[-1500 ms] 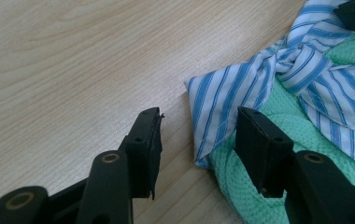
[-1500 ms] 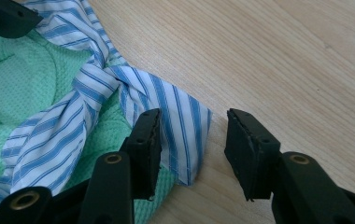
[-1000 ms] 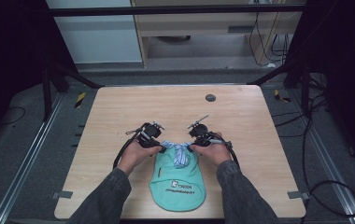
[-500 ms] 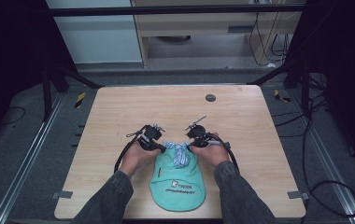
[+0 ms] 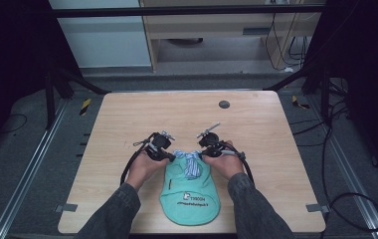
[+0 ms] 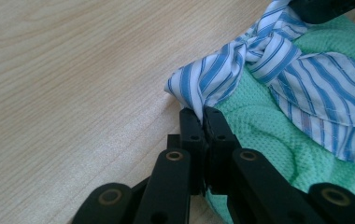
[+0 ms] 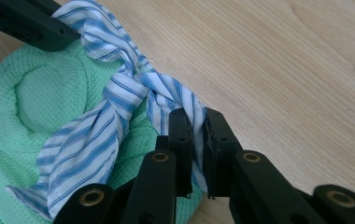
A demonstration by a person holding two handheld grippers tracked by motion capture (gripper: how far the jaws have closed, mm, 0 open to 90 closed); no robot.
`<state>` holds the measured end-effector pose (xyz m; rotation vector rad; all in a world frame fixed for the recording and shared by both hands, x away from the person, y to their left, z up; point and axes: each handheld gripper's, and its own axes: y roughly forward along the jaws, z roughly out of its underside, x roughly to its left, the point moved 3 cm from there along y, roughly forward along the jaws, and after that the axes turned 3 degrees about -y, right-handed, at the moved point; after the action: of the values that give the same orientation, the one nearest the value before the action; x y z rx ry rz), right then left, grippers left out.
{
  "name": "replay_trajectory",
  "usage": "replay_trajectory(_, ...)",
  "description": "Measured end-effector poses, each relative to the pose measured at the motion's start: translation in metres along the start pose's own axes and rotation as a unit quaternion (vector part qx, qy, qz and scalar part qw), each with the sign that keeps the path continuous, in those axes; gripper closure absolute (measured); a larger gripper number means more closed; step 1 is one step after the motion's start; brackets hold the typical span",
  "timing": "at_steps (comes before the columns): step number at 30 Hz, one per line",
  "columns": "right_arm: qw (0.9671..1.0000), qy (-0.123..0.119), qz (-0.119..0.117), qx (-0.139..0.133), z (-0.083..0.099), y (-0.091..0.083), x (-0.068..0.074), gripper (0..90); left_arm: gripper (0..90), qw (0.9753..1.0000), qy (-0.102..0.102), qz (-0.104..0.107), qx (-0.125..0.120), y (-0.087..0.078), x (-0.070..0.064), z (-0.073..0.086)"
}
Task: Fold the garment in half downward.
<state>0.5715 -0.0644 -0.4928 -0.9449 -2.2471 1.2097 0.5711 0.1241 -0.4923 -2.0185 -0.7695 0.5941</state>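
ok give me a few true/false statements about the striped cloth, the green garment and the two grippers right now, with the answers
1. The left gripper is shut on the striped cloth. True.
2. The right gripper is open and clear of the cloth. False: its fingers pinch a twisted strand of the striped cloth.
3. The striped cloth is knotted where it lies on the green garment. True.
4. The green garment lies at the far edge of the table. False: it lies at the near edge, between the person's hands.
5. A small dark disc lies on the green garment. False: it sits on bare wood farther back.
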Motion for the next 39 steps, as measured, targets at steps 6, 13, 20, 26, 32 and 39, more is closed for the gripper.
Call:
replay_trajectory(6, 0.9999, 0.001, 0.001, -0.014, -0.003, -0.008, 0.000, 82.7, 88.2, 0.9999, 0.003, -0.003, -0.013, -0.008, 0.000, -0.004)
replay_trajectory(13, 0.9997, -0.009, 0.008, -0.023, -0.007, -0.016, 0.003, 82.7, 88.2, 0.9998, 0.009, -0.009, -0.018, -0.016, 0.000, -0.007)
replay_trajectory(20, 0.9992, -0.016, 0.009, -0.034, -0.011, -0.024, 0.005, 82.6, 88.2, 0.9995, 0.010, -0.015, -0.027, -0.023, 0.001, -0.010)
replay_trajectory(26, 0.9990, -0.017, 0.011, -0.041, -0.014, -0.029, 0.007, 82.6, 88.3, 0.9993, 0.013, -0.018, -0.030, -0.028, 0.001, -0.011)
replay_trajectory(32, 0.9986, -0.030, 0.016, -0.040, -0.017, -0.031, 0.009, 82.7, 88.3, 0.9993, 0.014, -0.019, -0.030, -0.032, 0.002, -0.011)
replay_trajectory(39, 0.9985, -0.033, 0.017, -0.039, -0.020, -0.035, 0.010, 82.7, 88.2, 0.9992, 0.020, -0.018, -0.031, -0.038, 0.002, -0.014)
